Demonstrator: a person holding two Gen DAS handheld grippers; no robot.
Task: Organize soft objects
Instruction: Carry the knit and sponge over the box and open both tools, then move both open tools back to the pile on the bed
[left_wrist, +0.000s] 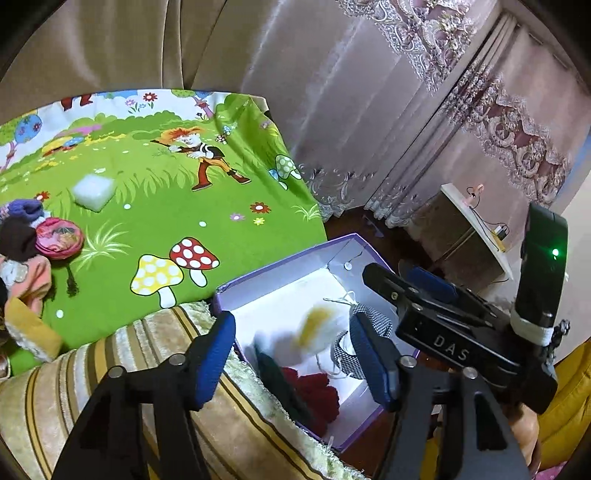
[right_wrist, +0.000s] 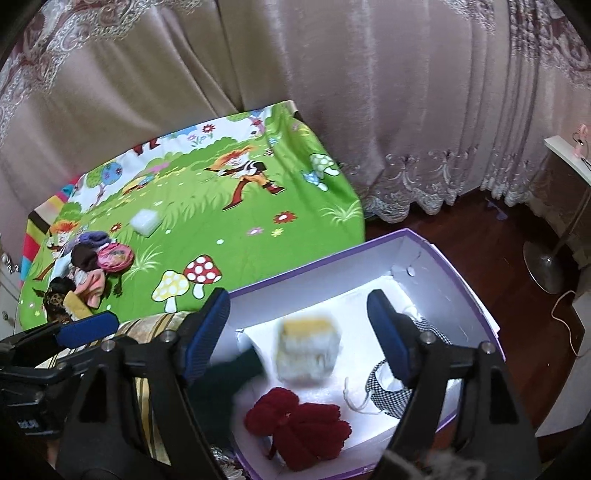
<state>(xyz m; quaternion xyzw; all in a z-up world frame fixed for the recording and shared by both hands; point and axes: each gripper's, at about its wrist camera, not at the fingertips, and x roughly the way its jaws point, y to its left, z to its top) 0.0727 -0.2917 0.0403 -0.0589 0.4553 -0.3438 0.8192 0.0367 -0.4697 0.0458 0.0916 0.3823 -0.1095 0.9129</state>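
Over the purple-edged box (right_wrist: 469, 266), 2 grippers hung side by side. The left gripper (left_wrist: 295, 354) had its fingers spread wide with nothing between the pads, and the right gripper (right_wrist: 299, 332) stood just as wide and also empty. Below them, 1 yellow-and-white sponge (right_wrist: 308, 349), blurred, was inside the box, clear of both sets of pads. The box also held 1 dark red knitted piece (right_wrist: 299, 424), 1 dark green item (right_wrist: 225, 373), too smeared to identify, and 1 black-and-white checked cloth (right_wrist: 388, 395) with white strings. On the green cartoon sheet (left_wrist: 229, 221) lay 1 white foam block (left_wrist: 94, 192) and, well apart from it, 1 heap of mixed clothes (left_wrist: 33, 254). The right gripper's body read "DAS" in the left wrist view.
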